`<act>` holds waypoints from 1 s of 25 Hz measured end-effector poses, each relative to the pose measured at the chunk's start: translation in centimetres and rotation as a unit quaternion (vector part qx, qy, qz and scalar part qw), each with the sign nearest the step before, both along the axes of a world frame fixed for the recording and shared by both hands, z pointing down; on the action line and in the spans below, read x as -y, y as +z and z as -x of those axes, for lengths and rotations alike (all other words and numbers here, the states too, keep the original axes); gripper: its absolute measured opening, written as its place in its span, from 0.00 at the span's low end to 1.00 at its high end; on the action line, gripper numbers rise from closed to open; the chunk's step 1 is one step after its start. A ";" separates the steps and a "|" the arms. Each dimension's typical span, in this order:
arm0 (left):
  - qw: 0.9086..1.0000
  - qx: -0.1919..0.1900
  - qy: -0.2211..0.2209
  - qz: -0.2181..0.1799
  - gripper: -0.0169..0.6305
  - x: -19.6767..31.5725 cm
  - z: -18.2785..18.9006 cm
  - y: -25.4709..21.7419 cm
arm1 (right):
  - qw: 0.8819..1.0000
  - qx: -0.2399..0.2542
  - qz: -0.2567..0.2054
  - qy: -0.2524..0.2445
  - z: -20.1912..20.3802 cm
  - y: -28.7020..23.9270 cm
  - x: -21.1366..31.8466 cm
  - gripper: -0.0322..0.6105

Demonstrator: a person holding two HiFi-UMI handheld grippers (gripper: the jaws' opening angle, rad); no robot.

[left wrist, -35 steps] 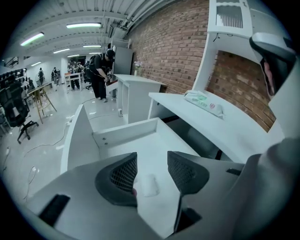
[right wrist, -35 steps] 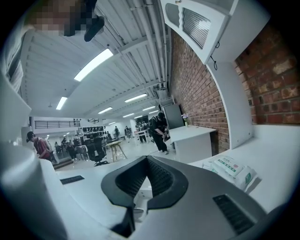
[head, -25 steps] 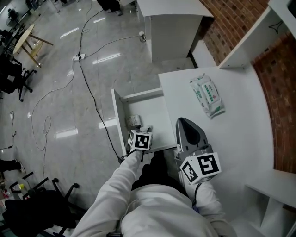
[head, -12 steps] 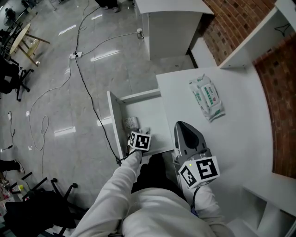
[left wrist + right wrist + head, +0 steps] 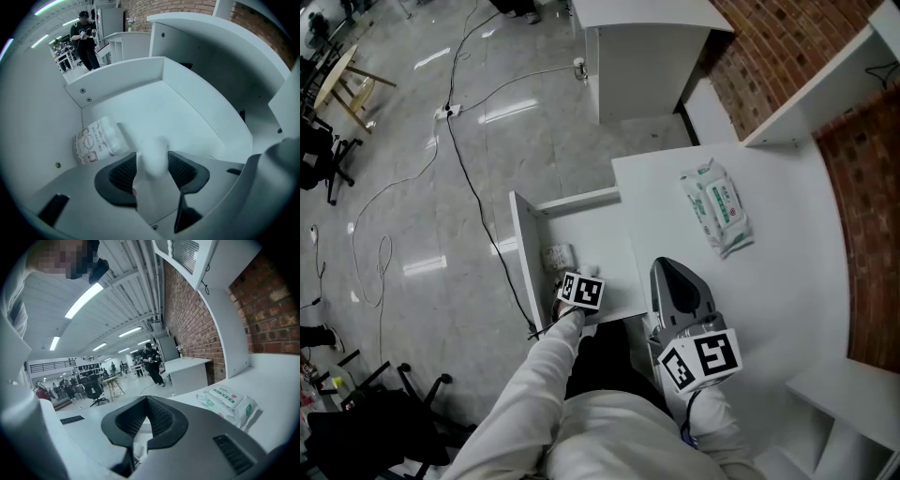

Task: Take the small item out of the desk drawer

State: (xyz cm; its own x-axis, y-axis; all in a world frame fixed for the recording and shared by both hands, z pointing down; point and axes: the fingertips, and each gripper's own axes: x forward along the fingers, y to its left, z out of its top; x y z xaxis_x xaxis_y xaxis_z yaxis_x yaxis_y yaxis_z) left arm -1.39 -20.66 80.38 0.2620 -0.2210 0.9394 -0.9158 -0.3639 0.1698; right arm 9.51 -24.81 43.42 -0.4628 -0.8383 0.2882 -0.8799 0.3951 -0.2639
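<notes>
The white desk drawer (image 5: 517, 253) stands pulled out to the left of the desk top (image 5: 769, 281). My left gripper (image 5: 592, 273) reaches down into it. In the left gripper view the jaws of that gripper (image 5: 152, 164) press on both sides of a small white item (image 5: 153, 152), blurred. A small printed packet (image 5: 96, 140) lies against the drawer's left wall (image 5: 42, 131); the same packet (image 5: 555, 258) shows just left of the gripper in the head view. My right gripper (image 5: 673, 267) rests on the desk top, shut and empty (image 5: 147, 401).
A pack of wet wipes (image 5: 717, 208) lies further back on the desk, right of my right gripper, also visible as the pack (image 5: 229, 401). A cable (image 5: 469, 178) runs over the floor left of the drawer. A white cabinet (image 5: 642, 56) stands behind.
The head view has shifted slightly. My left gripper has edged a little to the right of the packet inside the drawer. The right gripper has stayed on the desk.
</notes>
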 end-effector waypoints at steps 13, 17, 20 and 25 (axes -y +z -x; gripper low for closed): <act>0.999 0.025 0.008 0.022 0.35 0.4 0.0 2.3 | 1.000 -0.001 0.017 -0.001 -0.2 1.2 0.2 0.09; 1.000 0.021 0.009 0.011 0.33 0.5 -0.3 1.5 | 1.000 -0.001 0.015 -0.002 -0.2 1.1 0.2 0.09; 1.000 0.008 0.004 -0.012 0.33 1.2 -0.2 0.0 | 1.000 0.003 0.008 -0.003 0.2 0.8 0.2 0.09; 0.998 -0.023 -0.025 -0.059 0.33 3.1 -0.4 -4.1 | 1.000 0.008 0.003 -0.003 0.7 0.3 -0.1 0.09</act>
